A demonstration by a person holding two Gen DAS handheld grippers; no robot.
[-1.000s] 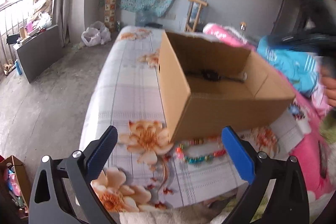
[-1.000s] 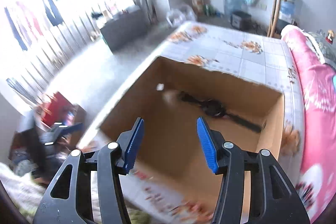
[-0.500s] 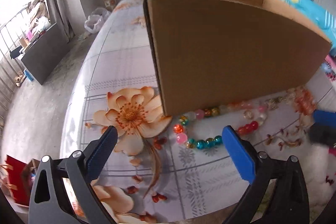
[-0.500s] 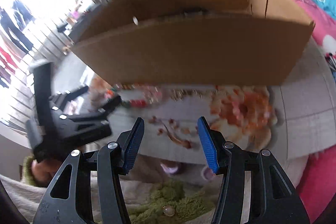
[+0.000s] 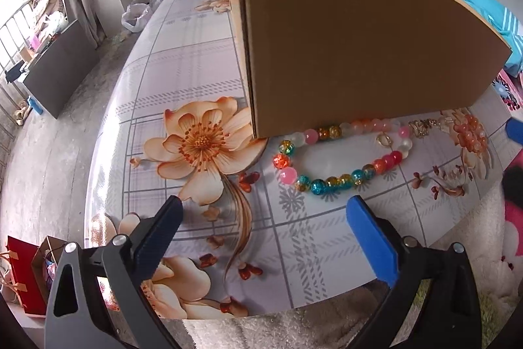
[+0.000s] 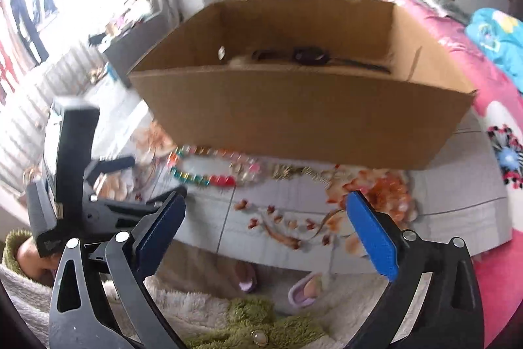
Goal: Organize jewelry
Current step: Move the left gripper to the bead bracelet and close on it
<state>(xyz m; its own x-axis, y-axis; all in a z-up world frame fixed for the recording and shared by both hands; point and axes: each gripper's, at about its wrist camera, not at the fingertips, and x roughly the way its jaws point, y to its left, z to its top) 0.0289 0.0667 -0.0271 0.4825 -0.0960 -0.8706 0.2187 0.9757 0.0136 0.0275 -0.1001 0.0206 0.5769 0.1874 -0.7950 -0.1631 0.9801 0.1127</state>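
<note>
A string of coloured beads lies in a loop on the flowered tablecloth, right against the front wall of a cardboard box. A small gold piece of jewelry lies to its right. My left gripper stands open just short of the beads, nothing between its fingers. In the right wrist view the beads and gold piece lie beyond my right gripper, whose jaws are opening wide and hold nothing. A dark watch lies inside the box.
The left-hand gripper's body shows at the left of the right wrist view. A pink bedspread and a blue cloth lie to the right. The table's near edge runs close below the grippers; slippered feet show beneath.
Both grippers dropped from above the box down to the table in front of it. The right gripper's jaws went from half open to wide. The beads now sit close ahead of the left gripper.
</note>
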